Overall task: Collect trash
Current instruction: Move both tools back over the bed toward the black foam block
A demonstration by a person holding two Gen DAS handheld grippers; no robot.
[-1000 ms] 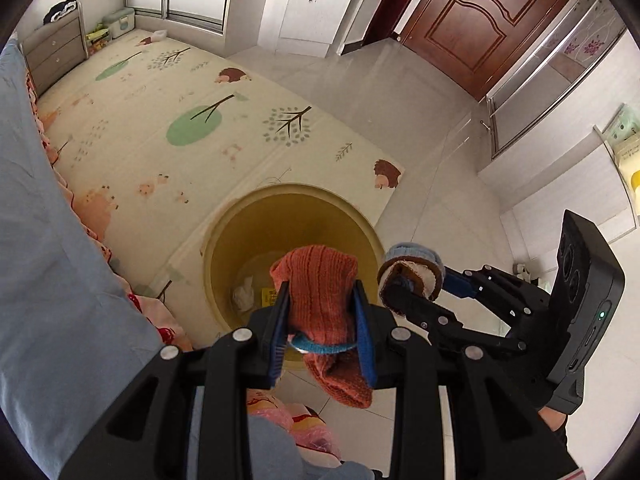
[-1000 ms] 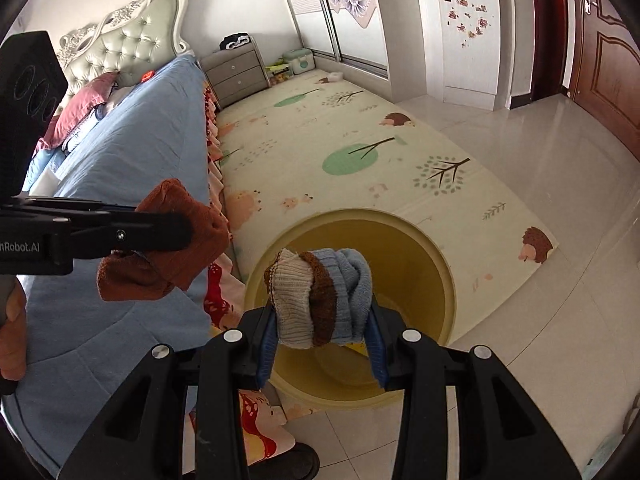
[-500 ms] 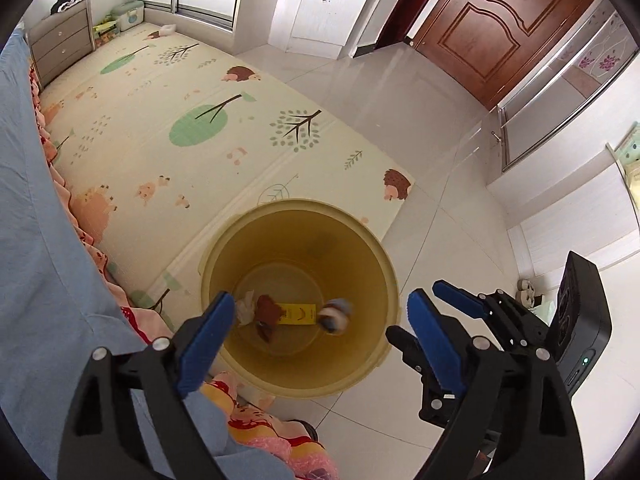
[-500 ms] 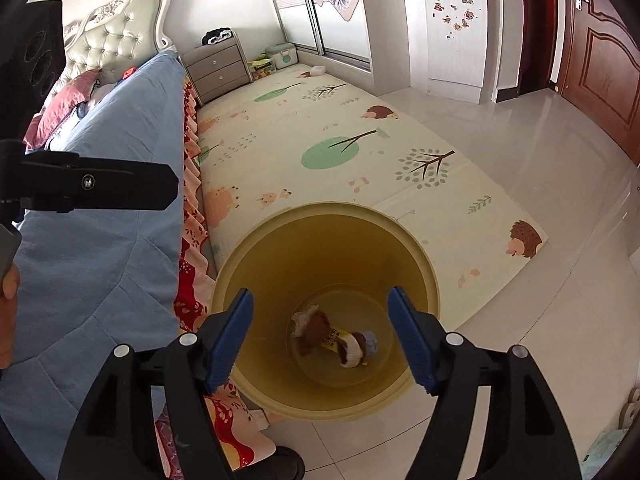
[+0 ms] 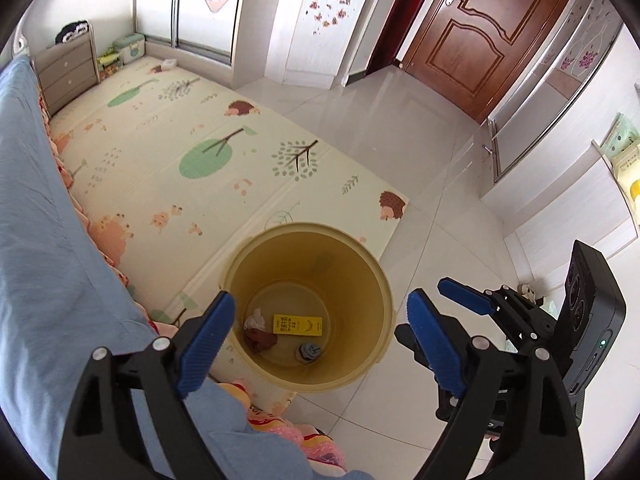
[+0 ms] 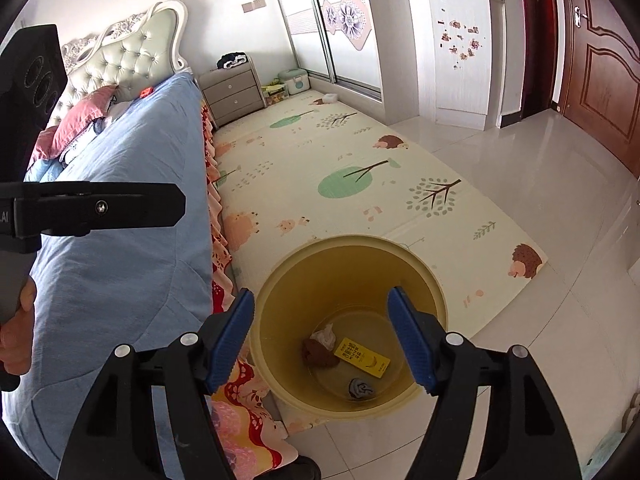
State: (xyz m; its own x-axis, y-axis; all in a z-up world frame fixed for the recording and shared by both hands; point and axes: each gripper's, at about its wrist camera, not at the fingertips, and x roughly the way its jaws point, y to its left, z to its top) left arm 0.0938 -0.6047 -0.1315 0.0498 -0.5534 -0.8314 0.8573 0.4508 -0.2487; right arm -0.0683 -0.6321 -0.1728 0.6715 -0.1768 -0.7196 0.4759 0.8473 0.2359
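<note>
A yellow bin [image 5: 360, 252] stands on the floor at the foot of the bed. On its bottom lie an orange-brown knitted sock [image 5: 260, 338], a rolled blue and brown sock [image 5: 309, 352], a yellow carton [image 5: 297, 325] and a white tissue [image 5: 255, 320]. My left gripper [image 5: 320, 300] hangs open above the bin with nothing between its blue pads. My right gripper [image 6: 320, 296] is also open and empty over the bin [image 6: 400, 246], looking down on the same brown sock [image 6: 316, 354], rolled sock [image 6: 360, 388] and carton [image 6: 362, 356]. One right finger [image 5: 466, 300] shows beside the left gripper.
A bed with a blue cover [image 6: 120, 240] runs along the left, close to the bin. A patterned play mat [image 5: 208, 152] covers the floor beyond it, then pale tiles [image 5: 400, 120]. A grey nightstand [image 6: 234, 92] and a brown door [image 5: 480, 36] stand further off.
Both grippers opened and let go of their socks, which now lie at the bottom of the bin. Both grippers have risen a little above it.
</note>
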